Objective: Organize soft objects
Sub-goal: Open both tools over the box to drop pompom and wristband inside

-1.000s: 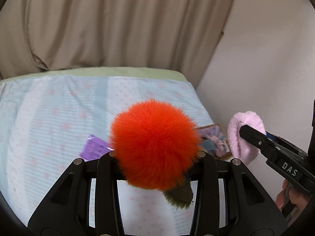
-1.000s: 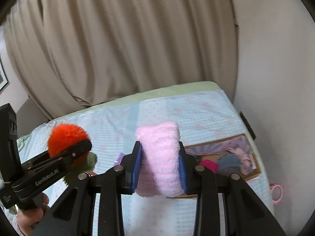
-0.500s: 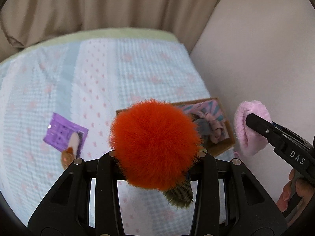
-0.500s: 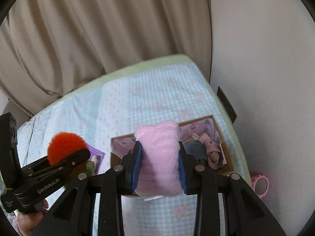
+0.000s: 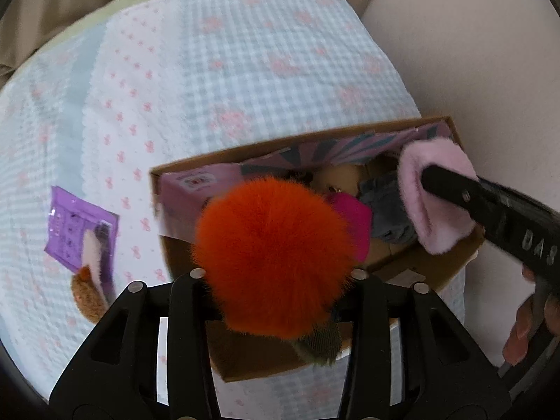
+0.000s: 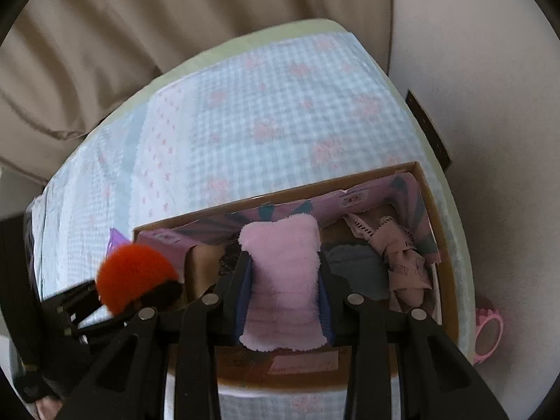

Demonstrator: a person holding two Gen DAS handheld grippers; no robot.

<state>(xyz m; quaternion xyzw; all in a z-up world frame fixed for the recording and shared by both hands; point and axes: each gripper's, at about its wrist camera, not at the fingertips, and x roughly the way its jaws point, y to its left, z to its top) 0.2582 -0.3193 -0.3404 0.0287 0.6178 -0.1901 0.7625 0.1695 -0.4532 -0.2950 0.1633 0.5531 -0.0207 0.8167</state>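
Observation:
My left gripper (image 5: 276, 274) has a fluffy orange pom-pom (image 5: 273, 255) between its fingers, with an olive fabric piece (image 5: 322, 343) hanging under it. Its jaws are opening, and the pom-pom still sits between them above the left part of an open cardboard box (image 5: 280, 143). My right gripper (image 6: 282, 262) has a pink fluffy cloth (image 6: 283, 280) between its blue pads. Its jaws are opening too, over the box (image 6: 280, 196) middle. In the left wrist view the right gripper (image 5: 448, 189) and the cloth (image 5: 434, 189) are over the box's right half. In the right wrist view the pom-pom (image 6: 133, 273) shows at the left.
Inside the box lie a grey cloth (image 6: 357, 269), a dusty-pink fabric (image 6: 402, 262) and a magenta item (image 5: 353, 220). A purple packet (image 5: 80, 224) and a brown fuzzy thing (image 5: 89, 294) lie on the checked bedspread to the left. A pink round item (image 6: 488, 332) sits by the wall.
Both grippers have come down and tipped toward the bed. The box, earlier farther off, now lies right beneath them. The pom-pom and the pink cloth came along between the fingers.

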